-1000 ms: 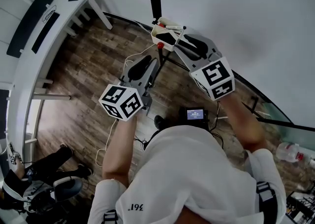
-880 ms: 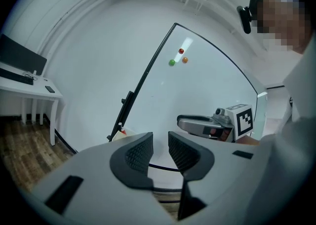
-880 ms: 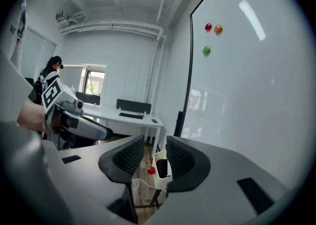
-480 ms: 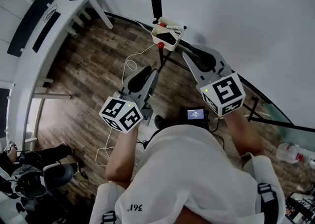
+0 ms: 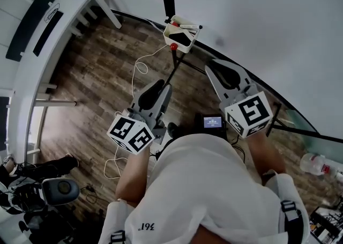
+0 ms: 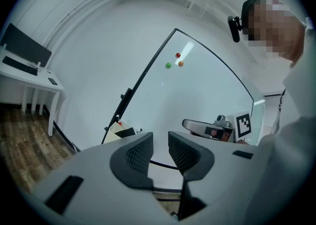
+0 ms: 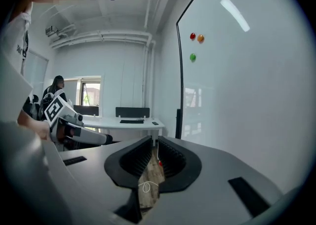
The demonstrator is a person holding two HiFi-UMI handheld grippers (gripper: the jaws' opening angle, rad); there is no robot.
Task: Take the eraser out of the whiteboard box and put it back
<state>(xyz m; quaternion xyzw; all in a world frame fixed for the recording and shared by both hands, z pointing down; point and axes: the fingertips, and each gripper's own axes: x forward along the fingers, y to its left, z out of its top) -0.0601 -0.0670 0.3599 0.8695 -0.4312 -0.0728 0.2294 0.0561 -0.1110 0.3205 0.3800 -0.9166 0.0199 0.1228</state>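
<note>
At whiteboard [image 5: 268,17] corner, whiteboard box [image 5: 174,43], wood floor [image 5: 96,87] beside, desk [image 5: 51,44] well apart

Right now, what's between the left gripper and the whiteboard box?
In the head view, a black stand bar and a red knob sit between the left gripper and the whiteboard box, above wood floor.

Cream whiteboard box [image 5: 181,47], black eraser [image 5: 183,38], brown plank floor [image 5: 96,76].
</note>
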